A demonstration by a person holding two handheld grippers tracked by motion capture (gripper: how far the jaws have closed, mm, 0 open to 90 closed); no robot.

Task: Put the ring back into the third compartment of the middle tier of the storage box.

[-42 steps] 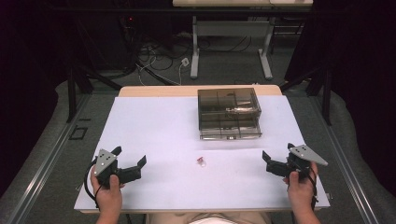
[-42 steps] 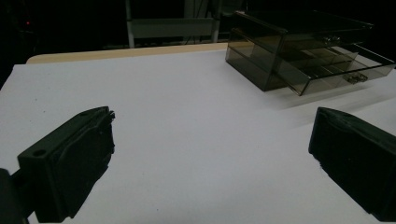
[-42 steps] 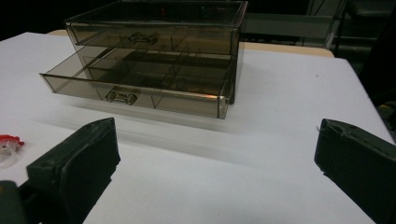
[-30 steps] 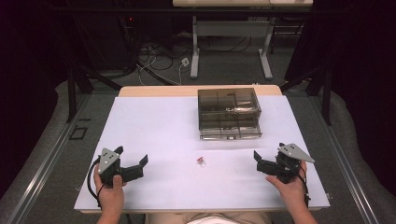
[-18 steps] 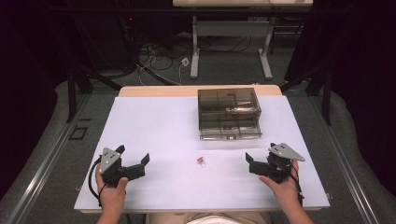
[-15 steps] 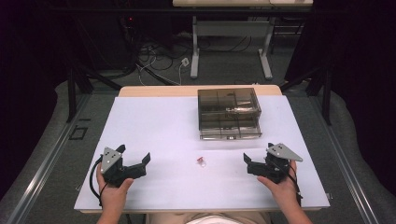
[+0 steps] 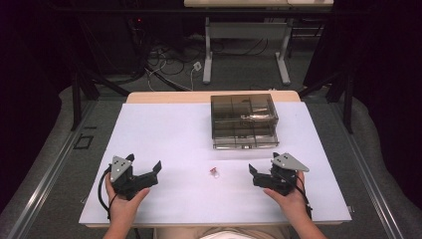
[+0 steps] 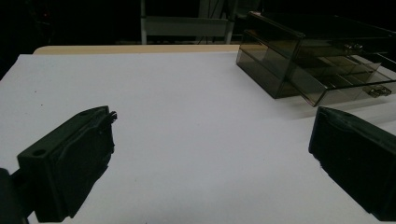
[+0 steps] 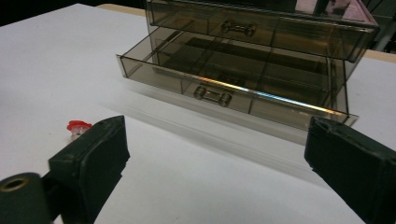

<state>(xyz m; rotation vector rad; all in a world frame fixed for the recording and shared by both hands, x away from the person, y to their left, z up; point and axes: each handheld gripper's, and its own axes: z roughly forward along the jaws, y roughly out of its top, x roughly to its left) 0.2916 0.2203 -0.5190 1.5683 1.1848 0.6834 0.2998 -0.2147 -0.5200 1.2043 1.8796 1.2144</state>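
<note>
We hold our left gripper (image 7: 149, 175) and right gripper (image 7: 259, 175) spread wide, empty. The small red-capped clear piece (image 7: 214, 172) lies between them, untouched. The smoky transparent plastic drawer box (image 7: 244, 121) has its lower drawer (image 9: 243, 86) pulled out; likely nothing is stowed yet.

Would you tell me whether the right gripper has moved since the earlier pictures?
Yes: the right gripper has moved leftward, away from the table edge, toward the small red item.

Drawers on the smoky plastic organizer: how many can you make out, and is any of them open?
2. The upper drawer sits pushed in, its handle at the front. The lower drawer is pulled partway out toward the person. Any further drawers would be hidden; none is apparent.
</note>
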